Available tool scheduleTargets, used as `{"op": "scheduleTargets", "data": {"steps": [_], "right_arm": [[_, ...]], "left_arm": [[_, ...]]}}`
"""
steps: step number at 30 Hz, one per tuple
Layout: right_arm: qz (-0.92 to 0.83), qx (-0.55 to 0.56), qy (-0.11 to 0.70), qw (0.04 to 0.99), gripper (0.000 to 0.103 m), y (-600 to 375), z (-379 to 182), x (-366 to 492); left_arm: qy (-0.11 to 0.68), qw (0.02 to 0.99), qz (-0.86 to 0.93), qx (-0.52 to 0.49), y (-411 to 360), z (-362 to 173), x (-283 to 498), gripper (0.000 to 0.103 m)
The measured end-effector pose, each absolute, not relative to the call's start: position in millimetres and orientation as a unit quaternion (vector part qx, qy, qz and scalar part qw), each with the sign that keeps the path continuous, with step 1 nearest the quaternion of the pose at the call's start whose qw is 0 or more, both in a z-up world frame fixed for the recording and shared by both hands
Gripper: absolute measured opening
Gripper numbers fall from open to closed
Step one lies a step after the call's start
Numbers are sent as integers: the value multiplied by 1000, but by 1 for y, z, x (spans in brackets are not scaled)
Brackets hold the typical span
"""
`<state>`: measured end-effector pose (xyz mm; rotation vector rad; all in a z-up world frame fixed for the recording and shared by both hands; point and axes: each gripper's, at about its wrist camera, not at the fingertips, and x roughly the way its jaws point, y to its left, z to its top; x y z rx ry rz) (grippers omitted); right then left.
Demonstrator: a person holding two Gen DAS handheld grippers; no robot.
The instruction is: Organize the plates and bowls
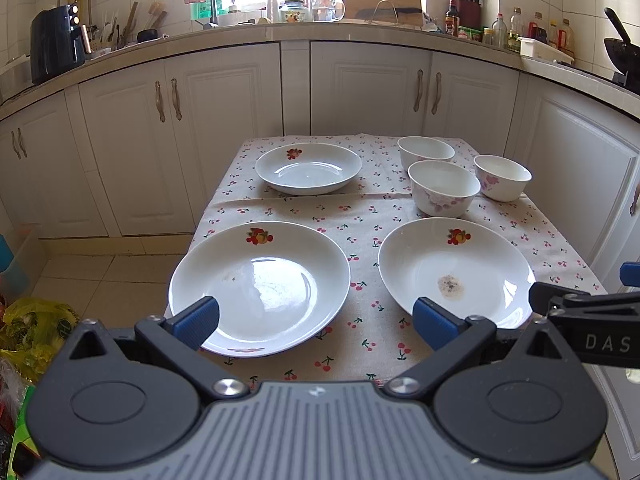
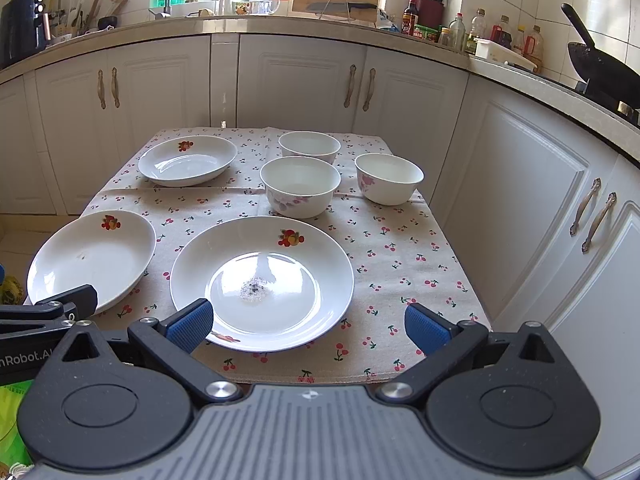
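The small table [image 2: 404, 276] carries a cherry-print cloth [image 1: 360, 216] and stands close to white cabinets [image 2: 516, 184] at the back and at the right side. At the left side there is open tiled floor [image 1: 120, 272].

The near left plate [image 1: 260, 284] lies at the front left corner, and its rim reaches over the table's left edge. The near right plate [image 2: 262, 282] lies just beside it, with a narrow strip of cloth between them. To the right of this plate the cloth is bare up to the table's right edge. The far plate [image 2: 188, 159] sits at the back left, well apart from the two front plates.

Three bowls stand upright at the back right. The rear bowl [image 2: 309, 146] and the middle bowl [image 2: 300, 190] are very near to each other, whether touching I cannot tell. The right bowl [image 2: 389, 178] stands a little apart, near the right edge.

All plates are white with a fruit picture near the rim. The near right plate has a small grey stain in its centre. The bowls are white with pink flowers outside.

The left gripper [image 1: 316, 316] hovers above the front edge, its jaws spread wide and holding nothing. The right gripper [image 2: 308, 326] hovers beside it, also spread wide and empty, with one finger in front of the near right plate's rim.
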<state>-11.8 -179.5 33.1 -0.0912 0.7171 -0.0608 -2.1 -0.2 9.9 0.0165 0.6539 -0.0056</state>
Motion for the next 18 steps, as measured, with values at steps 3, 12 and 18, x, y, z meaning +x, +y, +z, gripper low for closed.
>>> {"op": "scheduleTargets", "data": {"steps": [3, 12, 18], "right_arm": [[-30, -44, 351, 935, 103, -180, 34, -12], [-30, -44, 351, 935, 103, -181, 35, -12], [-32, -46, 350, 935, 103, -182, 36, -11]], "left_arm": [[321, 947, -3, 8, 0, 10, -3, 102], [321, 947, -2, 8, -1, 9, -2, 102], [319, 948, -3, 10, -1, 7, -1, 102]]}}
